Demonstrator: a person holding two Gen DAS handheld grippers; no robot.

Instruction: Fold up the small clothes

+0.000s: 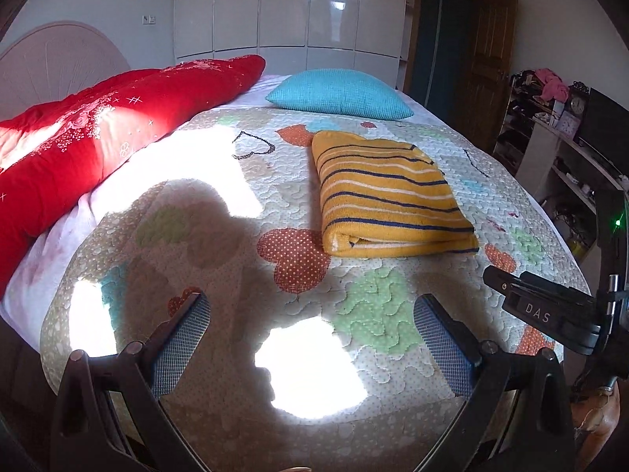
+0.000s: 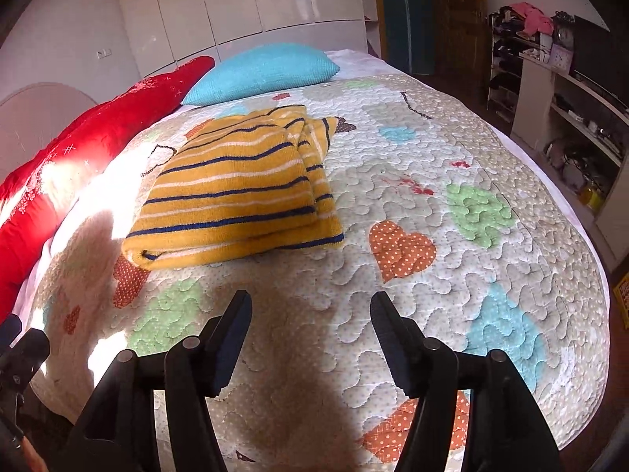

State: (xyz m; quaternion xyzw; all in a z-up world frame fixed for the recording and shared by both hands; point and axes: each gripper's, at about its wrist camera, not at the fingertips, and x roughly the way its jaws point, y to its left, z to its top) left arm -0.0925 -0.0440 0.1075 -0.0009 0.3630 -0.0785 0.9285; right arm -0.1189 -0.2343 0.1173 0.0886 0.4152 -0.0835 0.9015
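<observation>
Left wrist view, left gripper [image 1: 312, 338] and right gripper [image 2: 310, 338] spread, above quilt [image 2: 452, 275].

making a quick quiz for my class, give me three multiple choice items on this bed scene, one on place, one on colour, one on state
1. Where does the striped garment lie?
A. on the quilt, nearer the camera than the blue pillow
B. on the shelf by the wall
C. on top of the red duvet

2. What colour is the garment's main ground?
A. green
B. mustard yellow
C. white

3. What state is the garment in?
A. spread out flat in one layer
B. held up by a gripper
C. folded into a stack of layers, untouched

Answers:
1 A, it rests on the patterned quilt, with the pillow behind it and the red duvet off to the side.
2 B, yellow with dark blue and white stripes.
3 C, layered edges show at its near side, while the left gripper and right gripper are both open and clear of it.
</observation>
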